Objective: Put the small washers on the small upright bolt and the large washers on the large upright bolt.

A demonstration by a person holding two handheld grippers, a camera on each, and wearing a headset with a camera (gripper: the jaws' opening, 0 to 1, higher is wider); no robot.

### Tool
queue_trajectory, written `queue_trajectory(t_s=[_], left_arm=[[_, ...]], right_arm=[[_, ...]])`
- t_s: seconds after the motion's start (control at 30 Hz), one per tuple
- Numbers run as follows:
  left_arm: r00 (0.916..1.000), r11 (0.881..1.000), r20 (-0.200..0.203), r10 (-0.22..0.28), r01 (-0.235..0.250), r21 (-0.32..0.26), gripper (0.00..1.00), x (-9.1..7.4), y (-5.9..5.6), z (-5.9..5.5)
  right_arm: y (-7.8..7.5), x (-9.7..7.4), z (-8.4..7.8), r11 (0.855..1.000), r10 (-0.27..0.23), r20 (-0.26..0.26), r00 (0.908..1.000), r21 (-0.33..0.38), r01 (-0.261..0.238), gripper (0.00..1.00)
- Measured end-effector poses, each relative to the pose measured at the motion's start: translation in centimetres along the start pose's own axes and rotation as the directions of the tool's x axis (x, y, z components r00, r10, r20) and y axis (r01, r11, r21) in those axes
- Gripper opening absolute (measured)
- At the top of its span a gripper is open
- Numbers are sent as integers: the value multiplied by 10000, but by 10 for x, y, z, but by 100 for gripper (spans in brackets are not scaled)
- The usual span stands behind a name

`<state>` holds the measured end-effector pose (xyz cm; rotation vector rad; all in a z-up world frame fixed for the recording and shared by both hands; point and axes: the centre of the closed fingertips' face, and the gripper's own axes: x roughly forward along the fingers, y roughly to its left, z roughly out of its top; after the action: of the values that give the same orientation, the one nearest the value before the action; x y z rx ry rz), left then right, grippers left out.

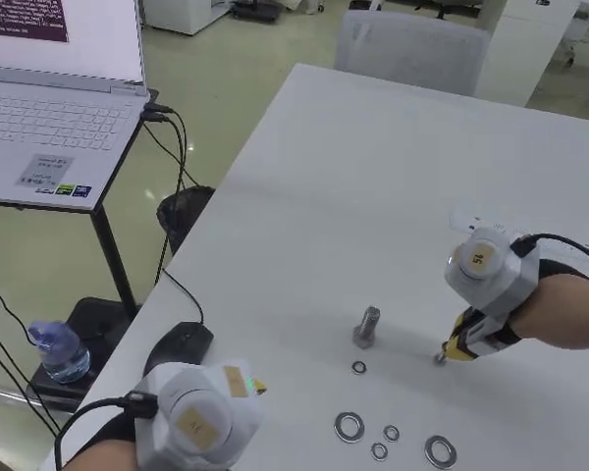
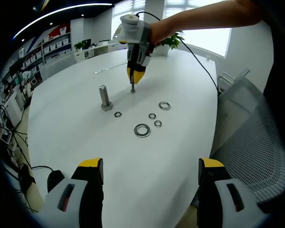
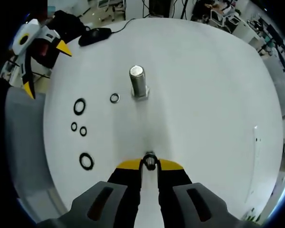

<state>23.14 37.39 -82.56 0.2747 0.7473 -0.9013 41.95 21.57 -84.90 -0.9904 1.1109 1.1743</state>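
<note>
The small bolt [image 3: 150, 161] stands upright on the white table [image 1: 373, 177], pinched at its top between the fingers of the right gripper [image 1: 450, 353], which reaches down on it from above. Near it, but clear of it, the large bolt [image 1: 366, 327] stands upright on its hex head with nothing holding it. A small washer [image 1: 359, 368] lies flat just beside the large bolt's base, not touching it. Closer to the person the rest lie flat in a loose group: a large washer [image 1: 349, 427], then a second small washer [image 1: 391, 433] and a third small washer [image 1: 379, 451] close together, then a second large washer [image 1: 440, 451] on the far side of them. Neither bolt carries a washer. The left gripper [image 2: 151, 173] hangs over the near edge of the table, well apart from the washers, its fingers spread wide with nothing between them. A black mouse [image 1: 182, 343] sits on the table close to it, its cable running off the edge. Past that edge an open laptop [image 1: 49, 98] rests on a stand, with a water bottle [image 1: 57, 351] low by the stand's foot. A grey chair [image 1: 412, 49] stands at the table's far end.
</note>
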Motion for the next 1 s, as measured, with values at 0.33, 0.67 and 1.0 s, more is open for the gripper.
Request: queue_trajectory(t_s=[0.33, 0.67, 1.0], left_arm=[[9999, 9999, -88, -111, 110, -98, 81, 0, -3, -3], [9998, 9998, -136, -142, 140, -118, 80, 0, -4, -7], [9997, 9998, -193, -171, 168, -145, 79, 1, -6, -9]], right_arm=[[4, 15, -3, 9998, 179, -125, 9998, 2, -179, 13], [4, 22, -5, 9999, 137, -174, 9998, -50, -138, 13], [5, 24, -7, 9999, 87, -221, 9997, -64, -88, 13]])
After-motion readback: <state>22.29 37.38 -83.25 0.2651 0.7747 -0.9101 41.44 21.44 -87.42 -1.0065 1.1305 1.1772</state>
